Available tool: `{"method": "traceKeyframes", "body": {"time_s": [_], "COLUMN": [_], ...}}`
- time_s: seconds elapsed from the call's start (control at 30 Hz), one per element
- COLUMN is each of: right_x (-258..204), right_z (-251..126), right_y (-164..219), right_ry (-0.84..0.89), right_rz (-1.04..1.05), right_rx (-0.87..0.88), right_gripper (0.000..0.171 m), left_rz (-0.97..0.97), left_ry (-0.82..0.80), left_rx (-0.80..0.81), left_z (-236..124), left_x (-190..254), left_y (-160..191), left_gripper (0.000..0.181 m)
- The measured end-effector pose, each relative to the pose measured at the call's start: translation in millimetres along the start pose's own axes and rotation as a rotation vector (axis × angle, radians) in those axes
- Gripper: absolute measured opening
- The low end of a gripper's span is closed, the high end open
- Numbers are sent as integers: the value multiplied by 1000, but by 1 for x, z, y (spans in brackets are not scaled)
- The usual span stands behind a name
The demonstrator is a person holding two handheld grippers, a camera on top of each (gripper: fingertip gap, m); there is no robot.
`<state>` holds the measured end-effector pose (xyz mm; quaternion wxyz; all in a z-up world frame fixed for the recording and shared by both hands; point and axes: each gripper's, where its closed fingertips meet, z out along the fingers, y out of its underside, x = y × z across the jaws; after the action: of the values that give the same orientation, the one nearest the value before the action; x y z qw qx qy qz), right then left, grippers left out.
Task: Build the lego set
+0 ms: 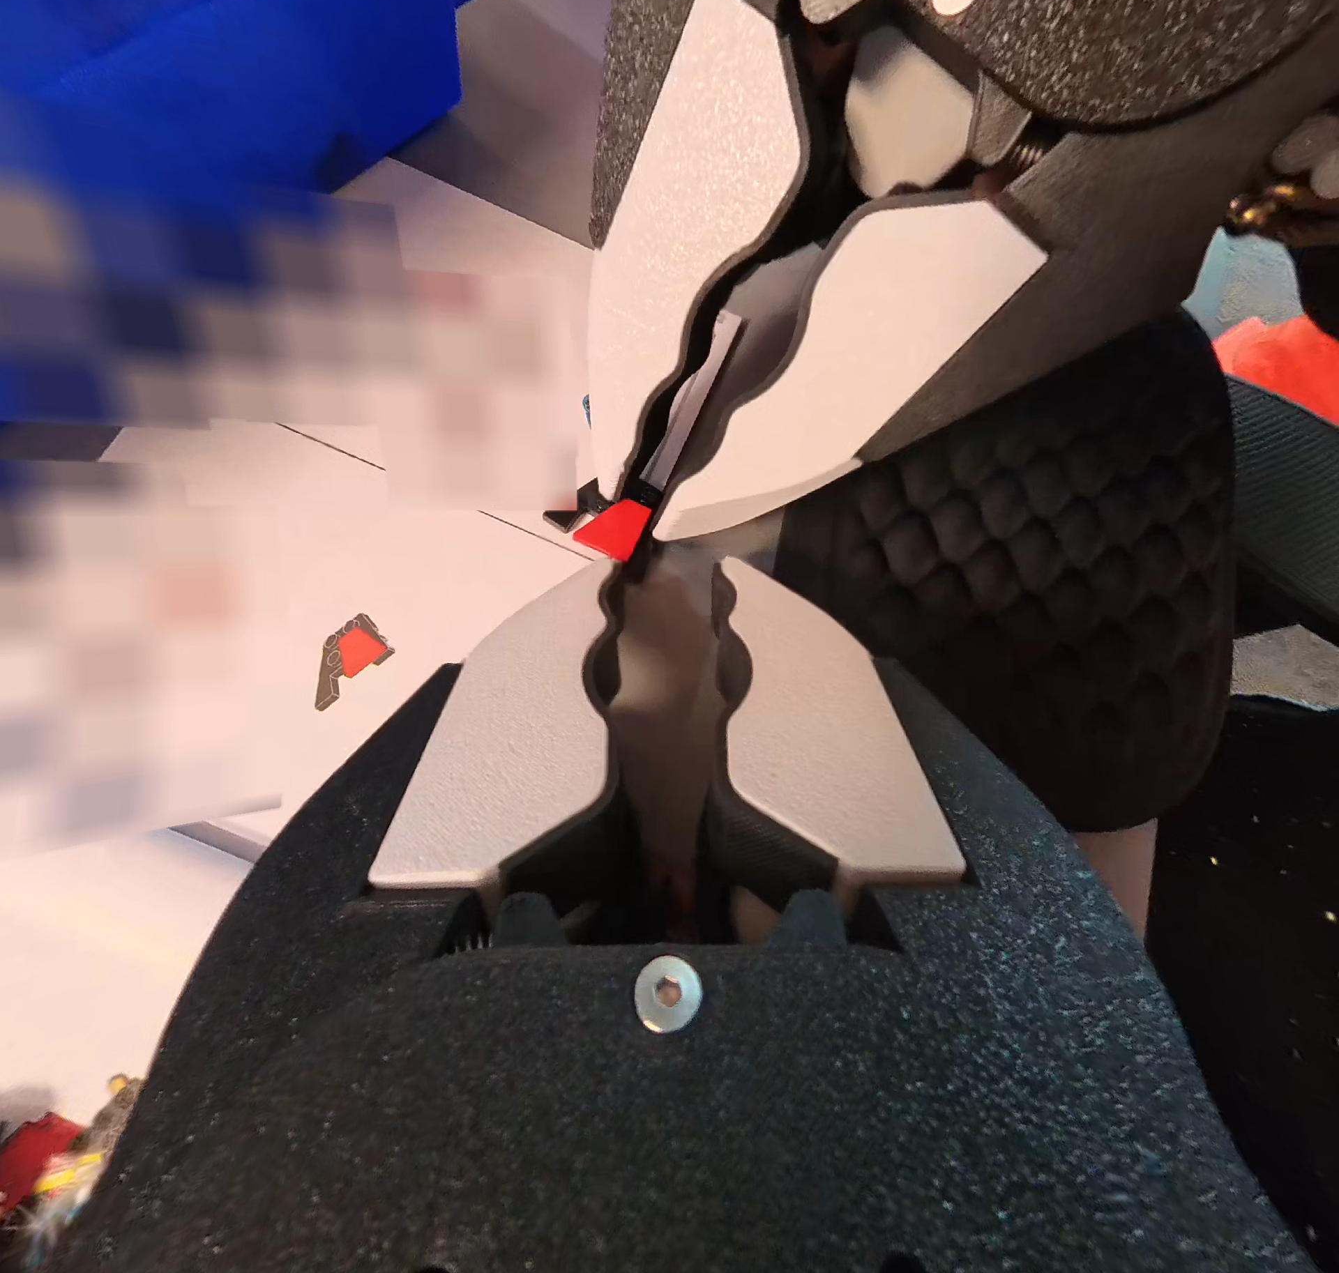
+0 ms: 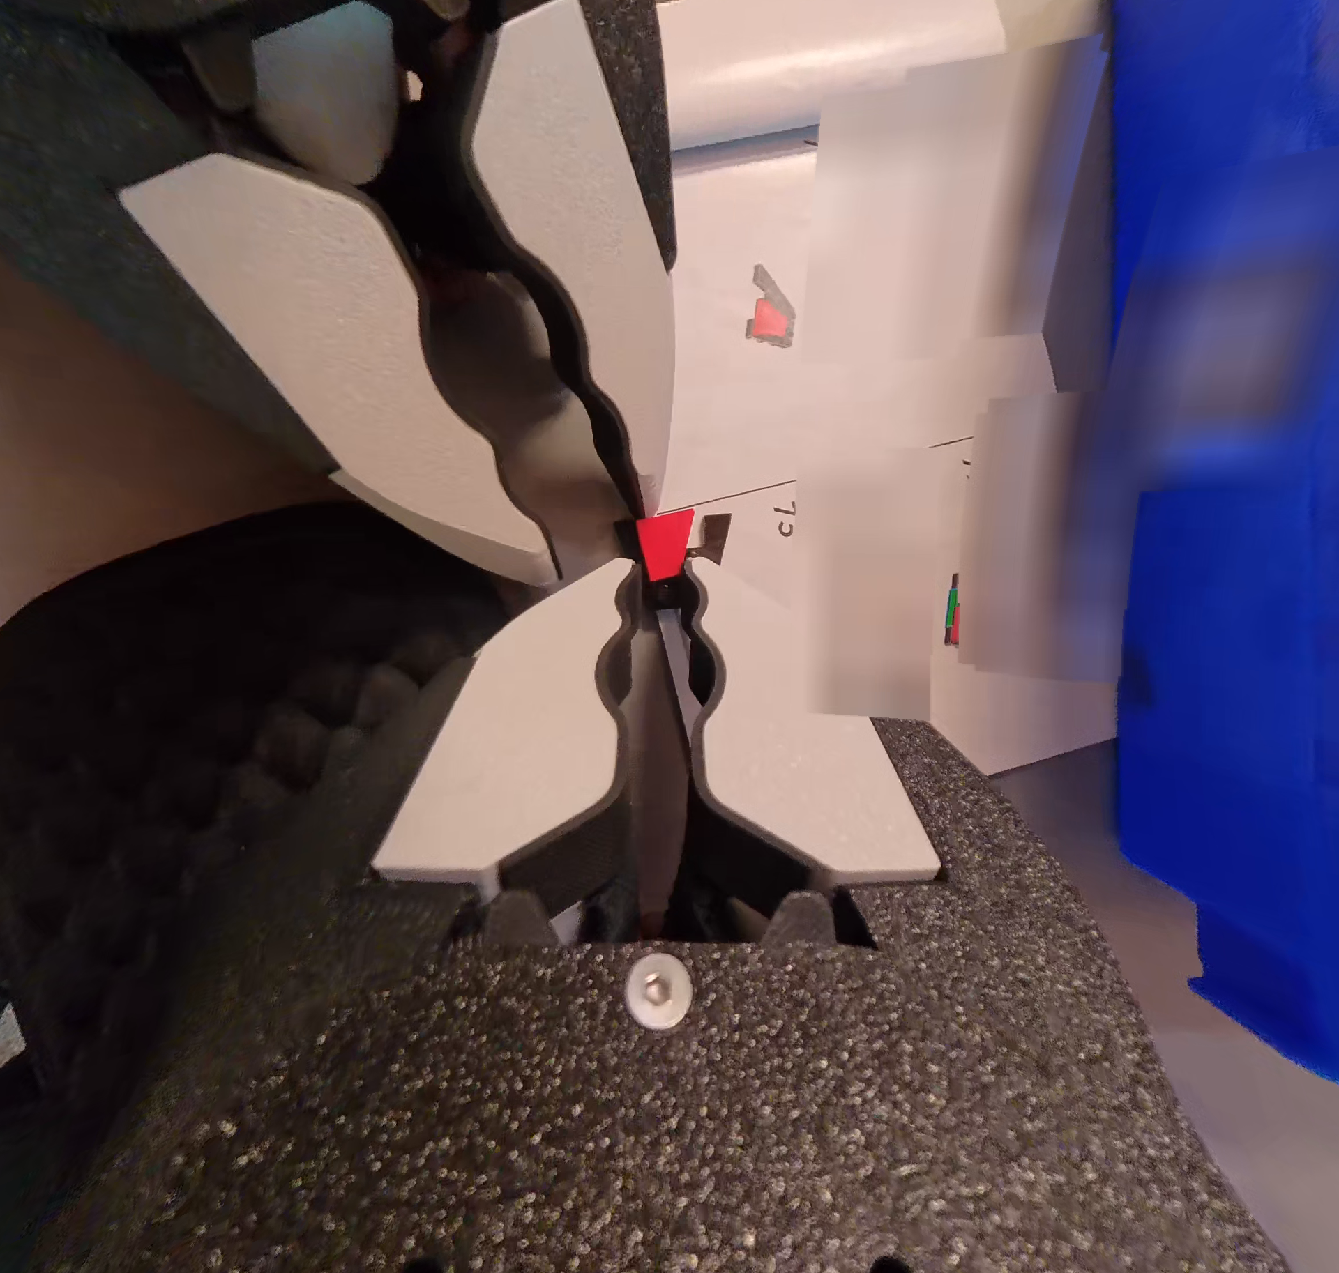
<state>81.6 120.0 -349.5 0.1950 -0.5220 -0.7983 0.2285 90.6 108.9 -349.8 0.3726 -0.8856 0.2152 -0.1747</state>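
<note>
Left gripper [image 1: 629, 572], nearest in its own view, fingers nearly pressed together, tips touching the red wedge piece [image 1: 612, 530]; whether they pinch it cannot be told; right gripper [image 2: 663, 590] fingers pinching a thin grey plate [image 2: 674, 659] carrying the same wedge at their tips; beyond, the instruction sheet [image 2: 732, 210] on the white table [image 1: 109, 912], largely blurred; printed marks there not transcribed; blue object [image 2: 1232, 441] farthest, cut off.

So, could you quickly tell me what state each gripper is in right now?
Left gripper: jaws closed at the tips, meeting the red piece.
Right gripper: jaws closed, holding the same red piece.
</note>
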Motion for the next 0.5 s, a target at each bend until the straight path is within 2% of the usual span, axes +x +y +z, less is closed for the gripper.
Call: {"method": "traceKeyframes", "body": {"time_s": [0.03,0.17,0.5], "right_x": [0,0,0], "right_z": [0,-1,-1], "right_y": [0,1,1], "right_ry": [-9,-23,-29], "right_rz": [-14,-27,-24], "right_rx": [-8,-27,-13], "right_gripper": [10,9,9], "left_rz": [6,48,119], "left_ry": [17,82,5], "left_rx": [-11,-37,-13], "left_z": [-1,-2,-6], "left_x": [0,1,-7], "left_y": [1,5,2], "left_gripper": [18,15,21]}}
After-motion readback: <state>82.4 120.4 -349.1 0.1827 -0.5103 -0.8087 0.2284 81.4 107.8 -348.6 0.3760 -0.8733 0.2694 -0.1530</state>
